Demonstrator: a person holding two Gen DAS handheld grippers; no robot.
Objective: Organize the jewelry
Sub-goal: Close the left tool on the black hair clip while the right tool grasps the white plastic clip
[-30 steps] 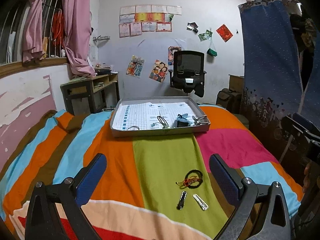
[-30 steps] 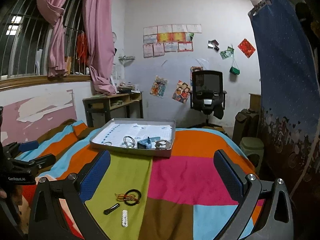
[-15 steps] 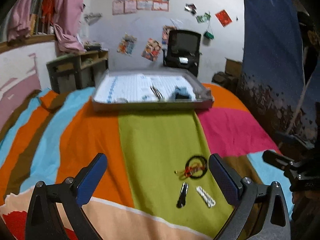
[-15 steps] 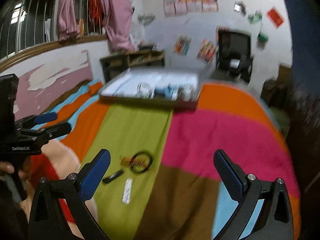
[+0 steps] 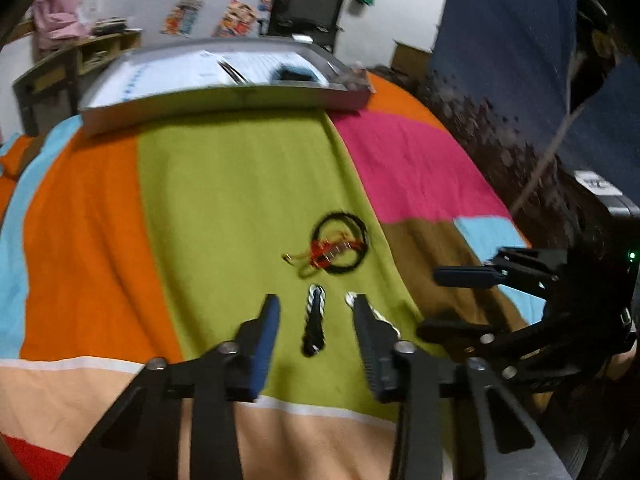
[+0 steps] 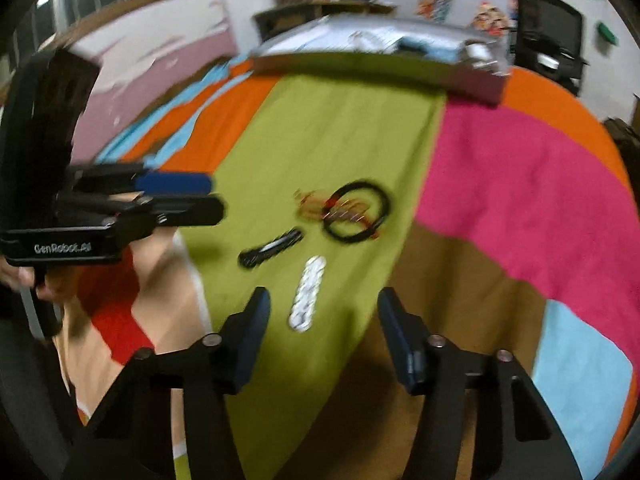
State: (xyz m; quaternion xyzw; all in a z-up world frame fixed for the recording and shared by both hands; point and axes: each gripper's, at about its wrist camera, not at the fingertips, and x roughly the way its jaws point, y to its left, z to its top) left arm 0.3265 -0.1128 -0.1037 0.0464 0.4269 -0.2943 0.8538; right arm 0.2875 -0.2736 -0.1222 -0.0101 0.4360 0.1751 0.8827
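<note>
Left gripper (image 5: 314, 304), jaws spread, straddles the dark clip (image 5: 315, 322) near the bed's (image 5: 224, 184) front edge; right gripper (image 6: 322, 300), likewise spread, frames the white clip (image 6: 307, 300), apparently for pickup into the tray (image 5: 208, 102).

Your left gripper's (image 5: 314, 304) right finger covers most of the white hair clip (image 5: 382, 318), leaving only its tip and an edge. In your right wrist view motion blur smears the black ring (image 6: 356, 212) and its red-and-gold tangle, so you cannot tell their shapes. The tray (image 5: 224, 98) is too blurred to read; its contents are perhaps metal pieces. Both handles run off the bottom edge.
</note>
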